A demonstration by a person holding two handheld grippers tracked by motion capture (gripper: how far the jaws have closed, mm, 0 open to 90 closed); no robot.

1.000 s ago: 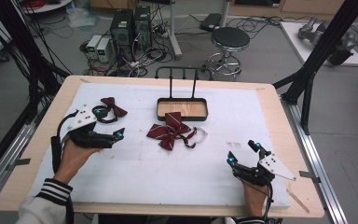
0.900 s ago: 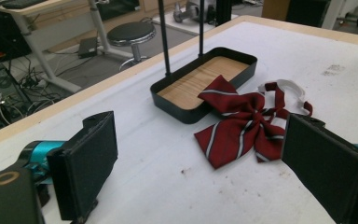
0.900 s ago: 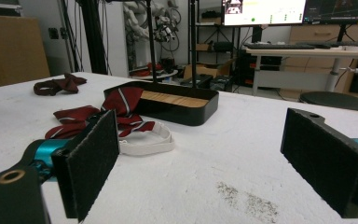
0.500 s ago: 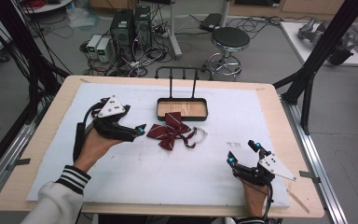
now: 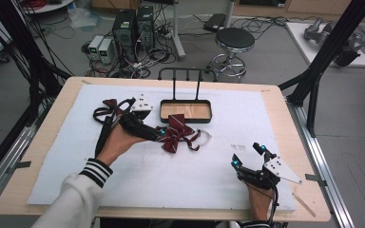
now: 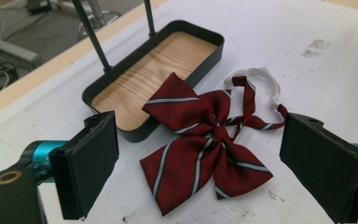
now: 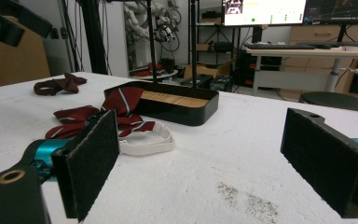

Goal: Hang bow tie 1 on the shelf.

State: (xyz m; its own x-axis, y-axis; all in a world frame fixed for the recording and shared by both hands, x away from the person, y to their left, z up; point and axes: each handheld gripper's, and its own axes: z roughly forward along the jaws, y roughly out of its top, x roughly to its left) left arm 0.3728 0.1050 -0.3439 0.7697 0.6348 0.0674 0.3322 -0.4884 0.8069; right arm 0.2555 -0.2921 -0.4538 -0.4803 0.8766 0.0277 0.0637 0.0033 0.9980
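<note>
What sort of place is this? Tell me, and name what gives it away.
Most likely a robotics lab or data-recording workspace. A black frame stands around the padded table, desktop computers and loose cables lie on the floor behind it, and the right gripper view shows a desk with monitors.

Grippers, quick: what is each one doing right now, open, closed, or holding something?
Left gripper: open, jaws wide on either side of the striped bow tie, holding nothing.
Right gripper: open, empty, over the white mat.
</note>
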